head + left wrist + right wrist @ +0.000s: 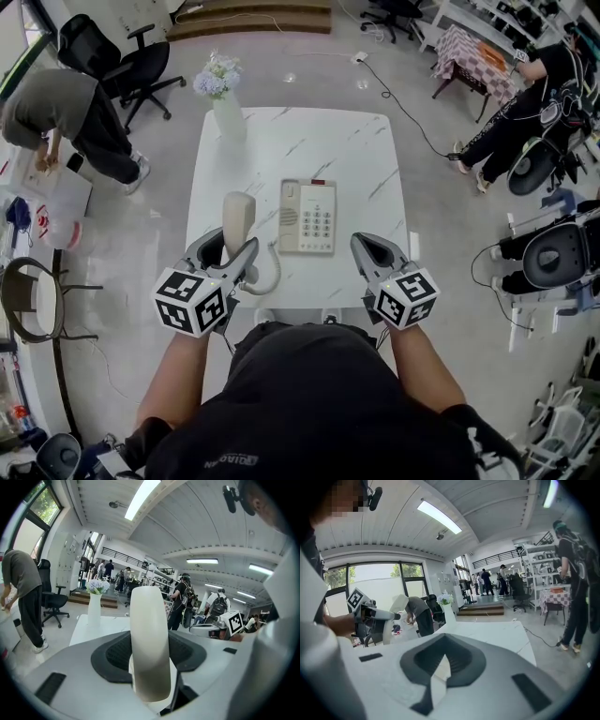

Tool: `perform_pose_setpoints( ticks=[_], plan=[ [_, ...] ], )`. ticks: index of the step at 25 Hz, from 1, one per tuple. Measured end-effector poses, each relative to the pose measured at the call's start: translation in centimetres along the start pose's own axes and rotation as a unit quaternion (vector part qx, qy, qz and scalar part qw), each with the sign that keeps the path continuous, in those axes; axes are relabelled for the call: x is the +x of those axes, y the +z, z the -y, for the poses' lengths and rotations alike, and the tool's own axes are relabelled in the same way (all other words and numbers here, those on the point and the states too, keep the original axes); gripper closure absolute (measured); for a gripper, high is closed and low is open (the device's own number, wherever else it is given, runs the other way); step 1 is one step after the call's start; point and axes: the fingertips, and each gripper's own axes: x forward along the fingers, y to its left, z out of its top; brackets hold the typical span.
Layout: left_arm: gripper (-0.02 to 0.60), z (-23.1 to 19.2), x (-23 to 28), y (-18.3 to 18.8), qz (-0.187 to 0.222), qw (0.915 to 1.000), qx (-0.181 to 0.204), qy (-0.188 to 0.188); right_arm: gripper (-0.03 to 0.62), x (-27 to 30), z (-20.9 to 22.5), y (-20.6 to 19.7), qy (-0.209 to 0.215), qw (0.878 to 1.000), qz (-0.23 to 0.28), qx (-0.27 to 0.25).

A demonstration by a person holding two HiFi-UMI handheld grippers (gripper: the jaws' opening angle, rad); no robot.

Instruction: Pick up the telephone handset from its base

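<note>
The cream telephone handset stands upright, lifted off its base, and my left gripper is shut on its lower part. Its curly cord runs back to the cream push-button base at the middle of the white marble table. The left gripper view shows the handset clamped between the two dark pads. To the right of the base, my right gripper hovers over the table's front edge, shut with nothing in it. Seen from the right gripper view, the handset sits off to the left.
A white vase of pale flowers stands at the table's far left corner. A black office chair and a bending person are off to the left. Another person works at the right. A cable trails over the floor.
</note>
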Motion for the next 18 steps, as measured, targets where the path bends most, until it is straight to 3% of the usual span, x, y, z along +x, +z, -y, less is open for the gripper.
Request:
perform_pose_setpoints(
  ticks=[18],
  plan=[
    [0.359,0.14,0.63,0.02,-0.005,1.0,-0.001,0.006,0.594,-0.19,0.28,-0.45,0.003,1.0,-0.002,0.01]
  ],
)
